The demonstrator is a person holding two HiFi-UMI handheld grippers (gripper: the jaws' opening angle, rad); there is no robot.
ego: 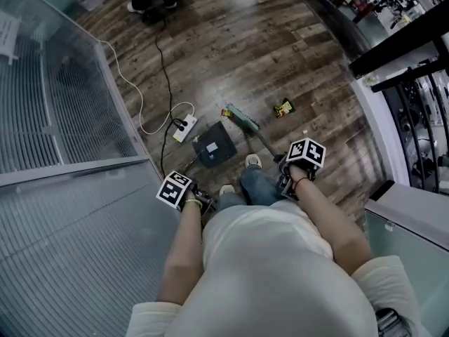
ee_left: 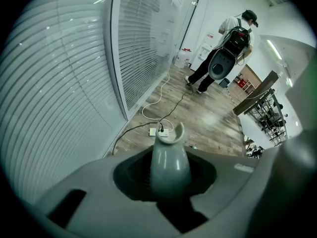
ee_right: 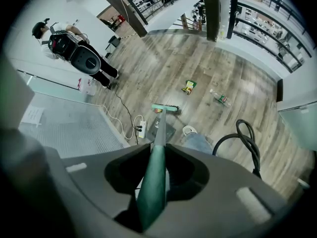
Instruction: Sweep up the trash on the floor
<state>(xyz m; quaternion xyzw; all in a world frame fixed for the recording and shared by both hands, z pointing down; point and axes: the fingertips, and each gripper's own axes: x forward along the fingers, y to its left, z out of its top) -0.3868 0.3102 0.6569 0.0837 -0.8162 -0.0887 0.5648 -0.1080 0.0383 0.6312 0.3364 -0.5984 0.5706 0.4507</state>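
On the wood-plank floor [ego: 280,41] ahead of the person's white shoes, a dark grey square dustpan [ego: 214,144] lies flat, just beside a white power strip [ego: 184,127].

The teal broom head [ego: 242,118] rests on the floor just beyond the dustpan. A small red-and-yellow scrap [ego: 226,111] sits against the head's left end. Its green broom handle [ee_right: 153,177] runs back to the right gripper [ego: 289,175]. The jaws of that gripper are closed tight on the handle, with no gap on either side.

The left gripper [ego: 191,201] is clamped on a pale grey plastic handle [ee_left: 170,160] that ends in a hooked tip. This handle appears to belong to the dustpan, but the join is too thin to confirm in the head view.

Trash locations:
- A yellow-and-green crumpled wrapper [ego: 283,108] lies right of the broom head, apart from it.
- A small clear bottle [ee_right: 220,99] lies further right, near the wrapper.

A frosted glass partition [ego: 63,118] stands along the left. White and black cables trail from the power strip towards a second person [ee_right: 74,48] standing well away.
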